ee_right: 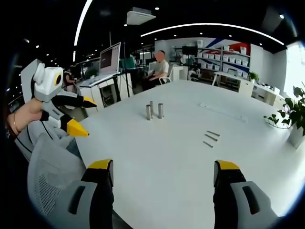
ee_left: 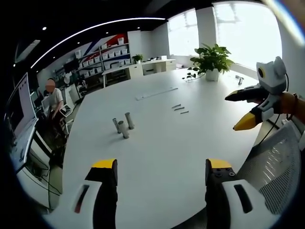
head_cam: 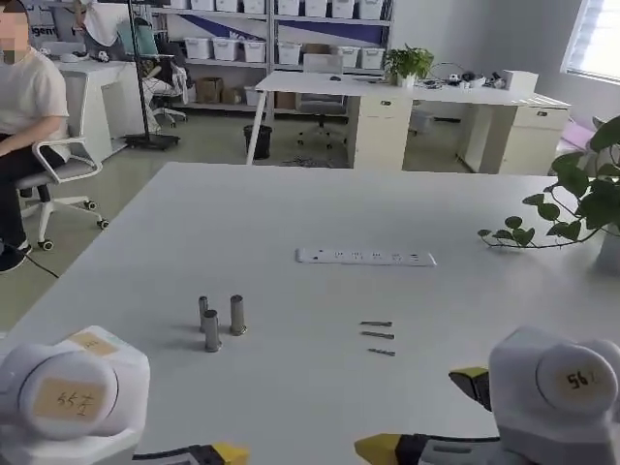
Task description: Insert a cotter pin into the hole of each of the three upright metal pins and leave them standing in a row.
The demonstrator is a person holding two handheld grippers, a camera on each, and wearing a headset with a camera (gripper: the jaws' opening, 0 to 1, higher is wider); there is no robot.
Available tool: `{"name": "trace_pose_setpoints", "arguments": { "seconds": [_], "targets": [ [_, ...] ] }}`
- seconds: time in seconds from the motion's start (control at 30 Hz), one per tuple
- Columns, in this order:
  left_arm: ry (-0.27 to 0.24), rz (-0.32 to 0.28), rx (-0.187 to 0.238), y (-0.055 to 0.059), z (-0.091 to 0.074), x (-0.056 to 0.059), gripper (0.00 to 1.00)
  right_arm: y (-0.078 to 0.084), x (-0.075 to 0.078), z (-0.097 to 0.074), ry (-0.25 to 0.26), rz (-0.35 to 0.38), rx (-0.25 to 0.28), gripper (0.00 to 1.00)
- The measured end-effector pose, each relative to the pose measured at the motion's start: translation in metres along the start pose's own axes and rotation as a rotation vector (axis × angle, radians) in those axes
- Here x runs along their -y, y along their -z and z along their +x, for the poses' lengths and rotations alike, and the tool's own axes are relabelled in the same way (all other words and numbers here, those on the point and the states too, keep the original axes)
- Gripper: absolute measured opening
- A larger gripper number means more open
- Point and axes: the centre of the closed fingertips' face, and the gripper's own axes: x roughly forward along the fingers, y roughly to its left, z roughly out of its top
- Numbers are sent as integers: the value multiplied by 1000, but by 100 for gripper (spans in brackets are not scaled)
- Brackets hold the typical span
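left claw (ee_left: 162, 164) gaping, empty | right claw (ee_right: 164, 165) likewise | cylindrical metal pins (head_cam: 220, 320) upright | thin cotter pins (head_cam: 377, 336) flat

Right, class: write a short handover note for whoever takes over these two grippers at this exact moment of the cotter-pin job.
Left gripper: open, empty, at the near edge of the table.
Right gripper: open, empty, also at the near edge.
Three metal pins: upright in a tight cluster, not a row.
Three cotter pins: lying side by side on the table, to the right of the metal pins in the head view and apart from them.
Done: nothing; no cotter pin inserted.
Left: put one cotter pin through each metal pin, then stand them in a row.
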Motion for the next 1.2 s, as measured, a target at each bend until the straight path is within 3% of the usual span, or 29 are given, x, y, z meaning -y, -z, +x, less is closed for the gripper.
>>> {"name": "trace_pose_setpoints", "arguments": {
  "seconds": [0.3,0.77,0.87,0.93,1.03,1.2],
  "targets": [
    [-12,-13,12,0,-2,-3,73,-4,2,-1,4,8,18,86],
    [2,14,14,-3,0,-2,73,-10,1,-2,1,11,50,86],
    [-2,7,11,-4,4,-6,72,-8,2,-1,6,5,42,86],
    [-7,-55,25,-7,5,-11,67,-8,2,0,7,4,40,86],
    [-9,-52,66,-16,3,-15,65,-9,2,0,3,4,37,85],
    [-18,-33,61,-16,15,-27,61,-8,3,3,-5,1,43,84]
  ]
}}
